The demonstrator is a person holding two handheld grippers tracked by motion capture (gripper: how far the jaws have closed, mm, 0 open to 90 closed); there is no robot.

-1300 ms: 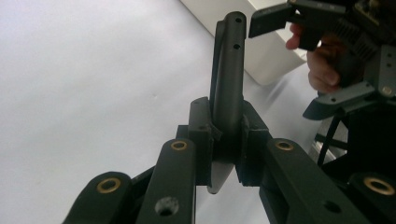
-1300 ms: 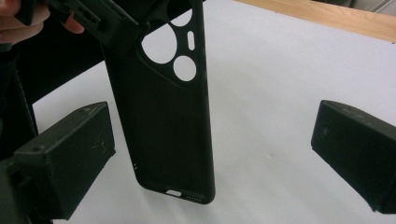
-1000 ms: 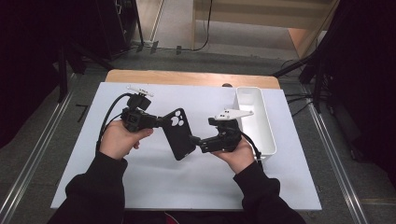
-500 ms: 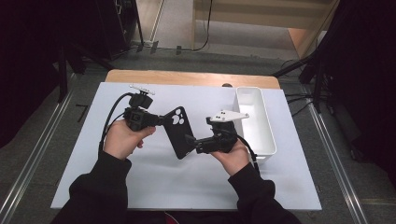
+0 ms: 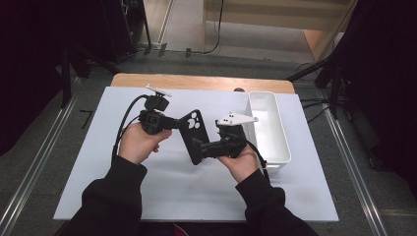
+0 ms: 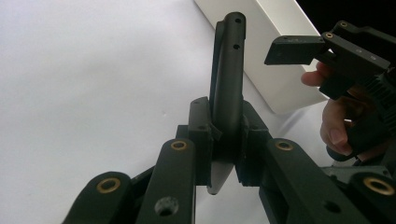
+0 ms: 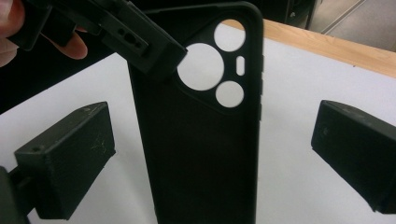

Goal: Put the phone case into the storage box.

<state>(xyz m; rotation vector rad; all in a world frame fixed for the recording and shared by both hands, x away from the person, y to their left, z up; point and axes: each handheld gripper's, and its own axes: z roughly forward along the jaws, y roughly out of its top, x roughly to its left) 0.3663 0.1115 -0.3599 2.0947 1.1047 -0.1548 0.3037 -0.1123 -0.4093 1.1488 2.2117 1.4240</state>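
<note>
- Over the white mat [image 5: 147, 196], high view: black phone case [image 5: 195, 135] held up off the table between my two grippers, white bin [image 5: 275, 142] just to its right. My left gripper [image 5: 169, 123] pinches the case's upper left edge; my right gripper [image 5: 199, 147] sits at its lower end, grip unclear from here.
- Left gripper view: my jaws clenched on the case [image 6: 227, 84], seen edge-on, standing upright between the pads. The right gripper's jaw [image 6: 294, 49] hangs near its top, apart from it.
- Right gripper view: case back [image 7: 201, 154] faces me, camera cutouts [image 7: 203, 66] near the top, and my jaws are spread wide, well clear of both long edges, so released.
- Judgement: light, thin, bendy rubbery shell, not fragile; flexes if pinched mid-panel. Best taken on a long rim edge, away from the cutouts.
</note>
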